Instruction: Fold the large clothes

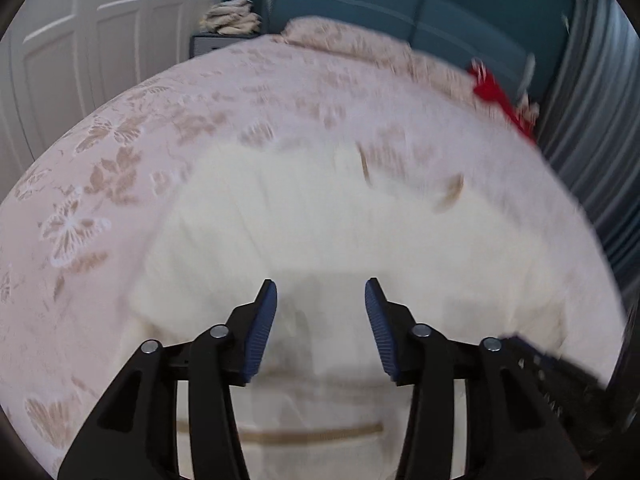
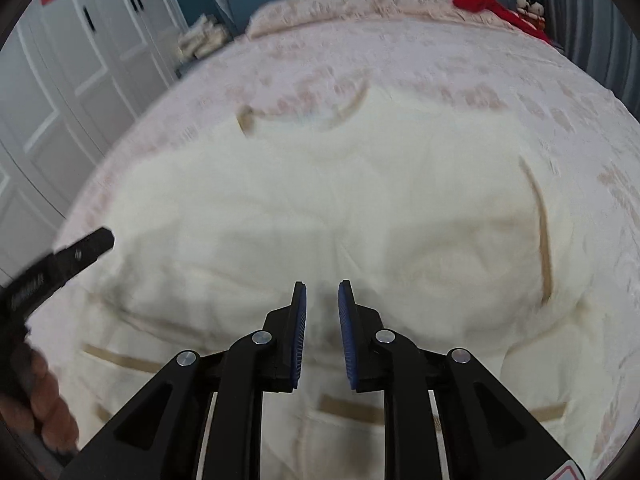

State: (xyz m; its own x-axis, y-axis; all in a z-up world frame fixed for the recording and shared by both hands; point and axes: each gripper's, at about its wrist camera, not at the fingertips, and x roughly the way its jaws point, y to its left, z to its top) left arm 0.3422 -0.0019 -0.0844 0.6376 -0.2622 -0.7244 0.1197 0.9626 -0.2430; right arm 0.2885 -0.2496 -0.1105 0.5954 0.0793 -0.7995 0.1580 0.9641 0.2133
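While both of your tools hang above the cream garment (image 2: 320,200) and neither has cloth in it, you have nothing pinning the fold in place, so any settling or springing back goes unchecked. Your left gripper (image 1: 320,320) stands fairly wide, its blue pads (image 1: 262,328) clear of the fabric; your right gripper (image 2: 322,328) shows only a narrow gap between its pads, also with nothing caught there. The garment lies spread on the floral bedspread (image 1: 100,168), near the edge of the bed closest to you, with tan trim bands (image 2: 540,232) marking its seams and a layer already doubled over at the near side. The risk, as I judge it, is that you go back in with that narrow right gap and nip only the top layer, or miss the edge altogether, so the next fold drags one ply and leaves the lower one behind, bunched. Widen it before you descend. Both views are smeared by motion, so the true hem is hard to tell from a crease; if you guess at it, the fold may come out skewed. The bedspread is soft and near in colour to the garment, and you could pinch the cover along with the cloth. The red item (image 2: 488,4) by the pillows lies well apart and poses no trouble.
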